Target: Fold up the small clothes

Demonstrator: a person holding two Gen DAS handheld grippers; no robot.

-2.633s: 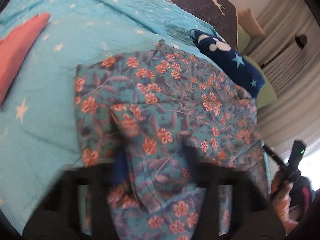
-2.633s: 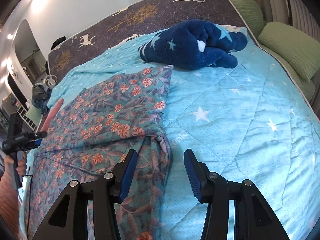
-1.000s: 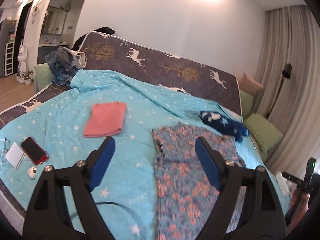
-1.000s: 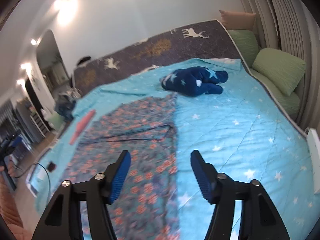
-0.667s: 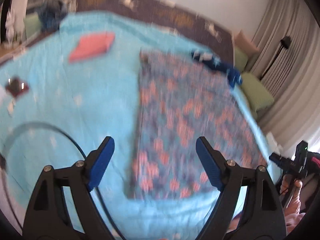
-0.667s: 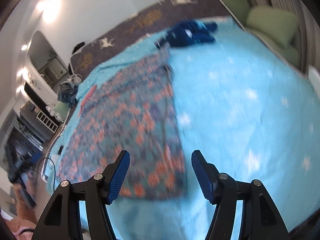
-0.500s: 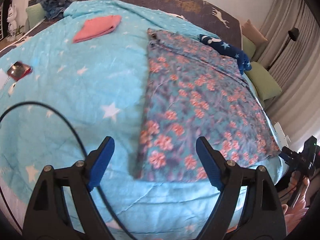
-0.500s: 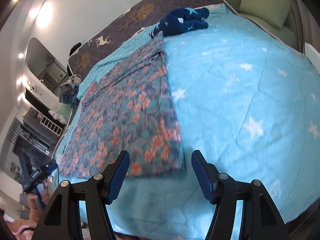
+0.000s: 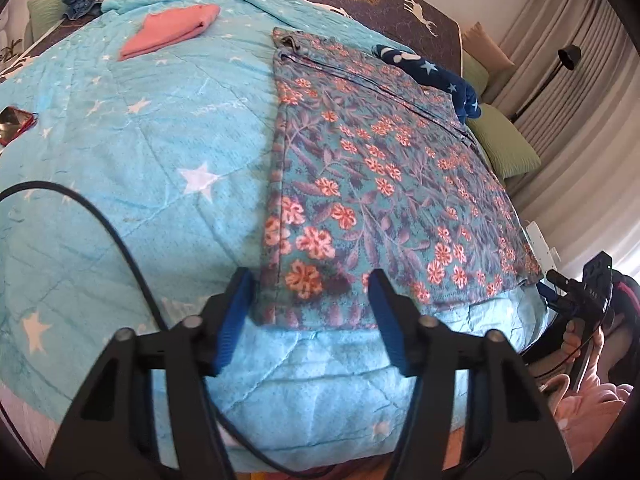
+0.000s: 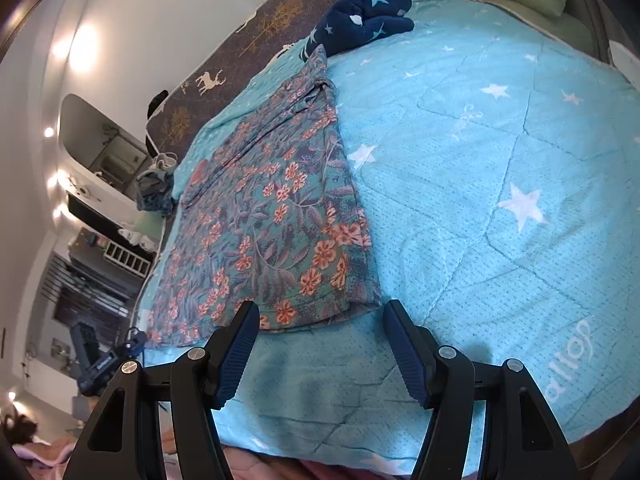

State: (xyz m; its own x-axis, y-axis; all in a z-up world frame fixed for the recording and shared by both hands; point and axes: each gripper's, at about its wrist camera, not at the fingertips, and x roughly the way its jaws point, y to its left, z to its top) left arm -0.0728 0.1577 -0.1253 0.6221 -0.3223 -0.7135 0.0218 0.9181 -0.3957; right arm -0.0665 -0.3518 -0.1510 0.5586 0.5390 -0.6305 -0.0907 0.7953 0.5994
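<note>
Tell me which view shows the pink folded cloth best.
The left wrist view: the pink folded cloth lies in plain sight on the blue quilt, far left of the floral garment. The right wrist view doesn't clearly show it.

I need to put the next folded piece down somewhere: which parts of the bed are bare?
Bare turquoise star-print quilt lies right of the floral teal garment, up to the navy star plush blanket. Another bare patch lies between the garment's left edge, the folded coral cloth and the red phone. A black cable crosses its near part.
</note>
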